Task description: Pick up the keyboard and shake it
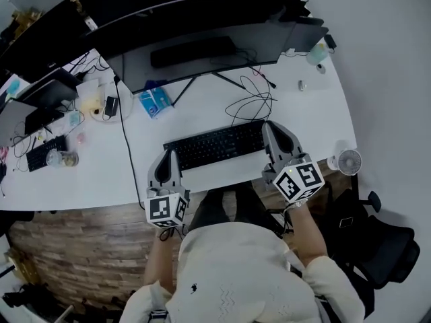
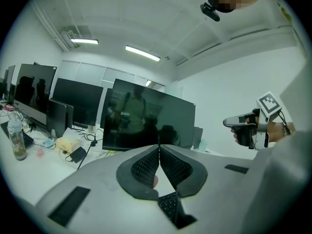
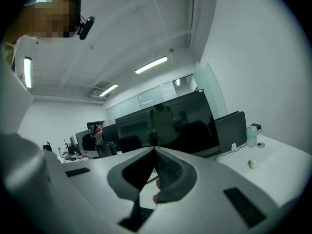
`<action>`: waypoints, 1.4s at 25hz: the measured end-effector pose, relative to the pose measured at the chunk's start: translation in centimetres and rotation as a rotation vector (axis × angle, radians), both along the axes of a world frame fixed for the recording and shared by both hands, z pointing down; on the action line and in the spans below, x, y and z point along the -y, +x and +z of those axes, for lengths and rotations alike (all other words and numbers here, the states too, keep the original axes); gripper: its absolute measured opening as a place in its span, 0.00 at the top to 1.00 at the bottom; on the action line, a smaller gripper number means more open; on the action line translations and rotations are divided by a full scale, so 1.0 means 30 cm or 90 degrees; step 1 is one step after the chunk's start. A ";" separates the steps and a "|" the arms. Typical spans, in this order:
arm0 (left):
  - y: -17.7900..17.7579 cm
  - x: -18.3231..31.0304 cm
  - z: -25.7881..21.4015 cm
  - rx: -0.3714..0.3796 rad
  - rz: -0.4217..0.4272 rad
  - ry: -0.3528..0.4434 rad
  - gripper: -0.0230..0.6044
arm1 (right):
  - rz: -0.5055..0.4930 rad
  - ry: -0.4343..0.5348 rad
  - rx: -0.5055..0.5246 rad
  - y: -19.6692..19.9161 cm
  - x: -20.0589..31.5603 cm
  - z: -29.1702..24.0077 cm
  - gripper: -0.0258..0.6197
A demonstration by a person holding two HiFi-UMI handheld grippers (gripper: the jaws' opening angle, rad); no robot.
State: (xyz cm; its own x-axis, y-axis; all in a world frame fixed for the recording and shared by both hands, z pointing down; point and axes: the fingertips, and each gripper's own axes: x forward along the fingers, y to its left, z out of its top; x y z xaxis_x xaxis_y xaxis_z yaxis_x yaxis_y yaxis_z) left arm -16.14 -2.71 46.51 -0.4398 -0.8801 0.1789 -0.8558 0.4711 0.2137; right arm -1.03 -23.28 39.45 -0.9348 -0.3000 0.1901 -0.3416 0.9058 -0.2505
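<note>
On the white bench [image 1: 316,120], at the person's 12 o'clock and just short of the monitor [image 1: 202,39], lies the black keyboard [image 1: 215,145]. It lies flat, as far as the head view tells. The left gripper [image 1: 170,155] is over its 9 o'clock end and the right gripper [image 1: 268,128] over its 3 o'clock end. Each gripper's jaws are closed tip to tip, with nothing clamped between the pads.

The keyboard looks like a long, stiff, fairly light slab with smooth plastic edges that could slip. The sensible hold is one gripper on each short end, jaws opened and closed across the thin edge, clear of the keycaps. A cable loop [image 1: 250,103] lies at its 1 o'clock. Whether it belongs to the keyboard I cannot tell, but it could tug during a shake.

Only the head view shows the whole keyboard and both grippers flanking it. The gripper views are angled up toward the ceiling. They settle how the jaws stand and show only a sliver of keys [image 2: 170,204] low in the gap behind the tips. The left gripper view also shows the right gripper at 3 o'clock.
</note>
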 end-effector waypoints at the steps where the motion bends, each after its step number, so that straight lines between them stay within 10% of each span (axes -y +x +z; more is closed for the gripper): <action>1: -0.004 -0.001 0.008 -0.003 -0.007 0.001 0.93 | -0.003 -0.002 -0.005 0.002 0.012 0.015 0.96; 35: -0.058 0.025 0.463 -0.091 -0.119 -0.112 0.93 | -0.057 -0.074 -0.179 -0.071 0.335 0.625 0.94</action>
State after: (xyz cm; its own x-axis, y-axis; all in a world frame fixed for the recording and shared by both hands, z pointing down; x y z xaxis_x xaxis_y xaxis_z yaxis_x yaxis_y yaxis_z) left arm -17.88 -3.46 60.40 -0.5509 -0.7361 0.3934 -0.7180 0.6583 0.2262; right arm -3.15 -33.32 58.19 -0.8625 -0.1797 0.4731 -0.3323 0.9062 -0.2615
